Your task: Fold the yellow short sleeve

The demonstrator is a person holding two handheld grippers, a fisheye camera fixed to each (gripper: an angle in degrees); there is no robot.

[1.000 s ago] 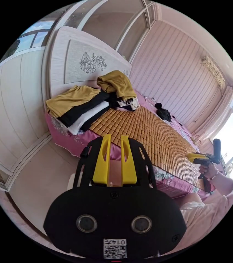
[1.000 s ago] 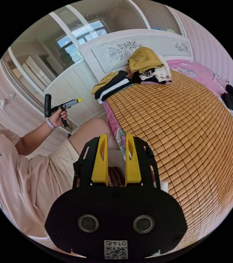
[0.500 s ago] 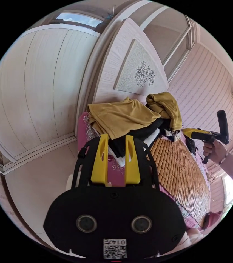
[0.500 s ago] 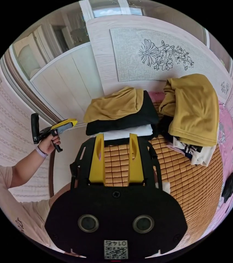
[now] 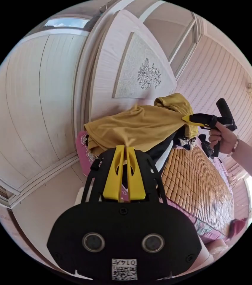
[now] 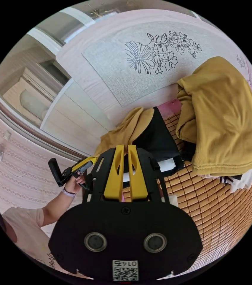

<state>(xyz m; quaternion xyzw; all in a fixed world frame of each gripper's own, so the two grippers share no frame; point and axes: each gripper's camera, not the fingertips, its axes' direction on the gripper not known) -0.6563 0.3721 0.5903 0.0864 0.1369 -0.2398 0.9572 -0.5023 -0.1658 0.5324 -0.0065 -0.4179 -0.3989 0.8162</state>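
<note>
The bed (image 5: 191, 178) with its bamboo mat carries a clothes stack (black and white layers) with the yellow short sleeve (image 5: 138, 127) on top; left tongs (image 5: 125, 147) and right tongs (image 6: 125, 146) both pinch its edge, jaws closed

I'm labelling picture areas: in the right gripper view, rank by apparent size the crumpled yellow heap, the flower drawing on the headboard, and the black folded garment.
1. Crumpled yellow heap, clearly largest.
2. Flower drawing.
3. Black folded garment, partly hidden by the right claw; it looks close to the drawing, so these two are unsure.
</note>
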